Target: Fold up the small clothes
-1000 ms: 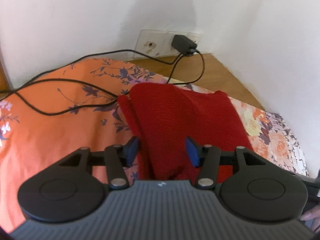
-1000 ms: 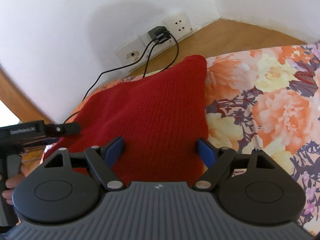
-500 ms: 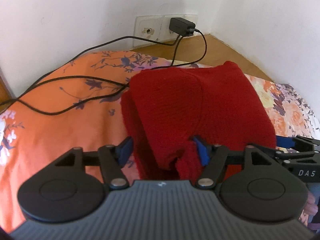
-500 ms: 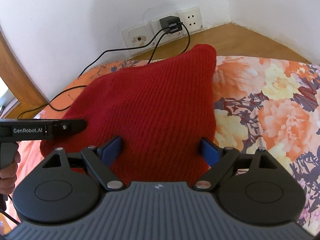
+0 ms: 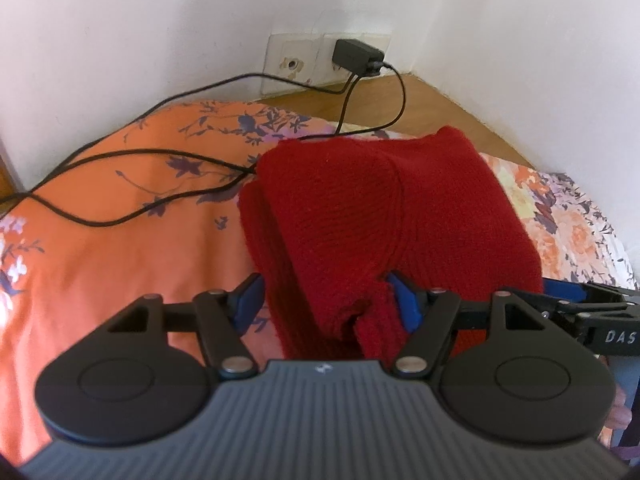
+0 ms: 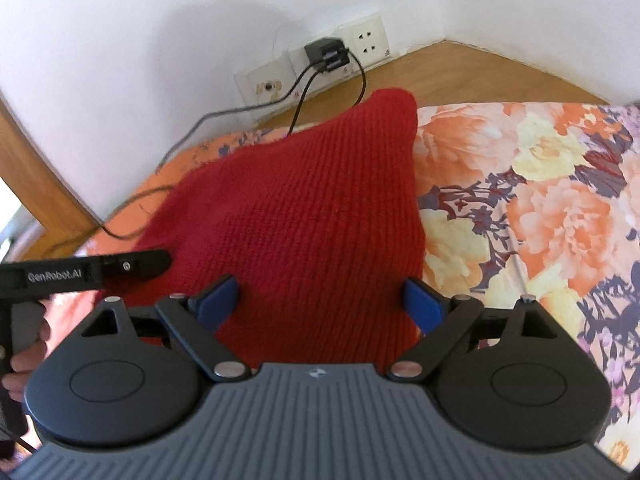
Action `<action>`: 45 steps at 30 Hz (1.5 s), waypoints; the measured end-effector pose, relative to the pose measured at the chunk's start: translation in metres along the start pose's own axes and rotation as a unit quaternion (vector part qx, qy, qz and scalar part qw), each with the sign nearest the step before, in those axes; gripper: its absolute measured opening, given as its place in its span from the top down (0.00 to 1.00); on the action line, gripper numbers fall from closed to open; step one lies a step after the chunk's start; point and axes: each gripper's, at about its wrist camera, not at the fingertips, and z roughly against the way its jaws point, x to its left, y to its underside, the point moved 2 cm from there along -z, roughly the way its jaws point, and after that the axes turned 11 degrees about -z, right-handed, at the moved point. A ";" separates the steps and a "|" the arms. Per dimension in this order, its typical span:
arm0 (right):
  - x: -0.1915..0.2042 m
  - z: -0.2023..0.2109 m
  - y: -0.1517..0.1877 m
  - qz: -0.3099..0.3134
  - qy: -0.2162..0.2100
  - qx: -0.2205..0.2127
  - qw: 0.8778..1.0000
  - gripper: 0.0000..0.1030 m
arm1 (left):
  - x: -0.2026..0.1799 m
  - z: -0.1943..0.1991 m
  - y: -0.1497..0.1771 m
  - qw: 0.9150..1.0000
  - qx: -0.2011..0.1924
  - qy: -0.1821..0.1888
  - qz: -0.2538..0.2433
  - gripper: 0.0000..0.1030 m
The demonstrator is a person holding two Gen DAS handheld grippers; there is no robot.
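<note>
While both spread grippers (left (image 5: 326, 300), right (image 6: 320, 300)) straddle it, the red knit (image 6: 304, 216) hides its near edge.

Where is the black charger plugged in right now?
The black charger sits in the wall socket plate near the room corner, behind the red knit garment, in both wrist views.

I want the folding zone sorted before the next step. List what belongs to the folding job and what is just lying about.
Part of the job:
- red knitted garment, folded on the bed
- left tool, open, garment between its fingers
- right tool, open over the garment

Just lying about:
- black charger plugged into the wall socket
- black cables trailing over the floral bedsheet
</note>
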 end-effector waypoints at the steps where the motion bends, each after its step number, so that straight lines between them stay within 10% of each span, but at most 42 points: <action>1: -0.002 0.005 -0.001 -0.004 -0.006 -0.005 1.000 0.09 | -0.001 0.003 -0.002 1.000 -0.003 0.002 -0.002 0.35; 13: -0.030 0.004 -0.037 -0.060 -0.047 -0.026 0.997 0.02 | 0.009 0.004 -0.026 0.998 -0.018 0.000 0.067 0.34; 45: -0.062 -0.083 -0.050 -0.154 -0.124 0.078 0.977 0.00 | 0.036 -0.055 -0.024 0.990 0.025 0.030 0.134 0.23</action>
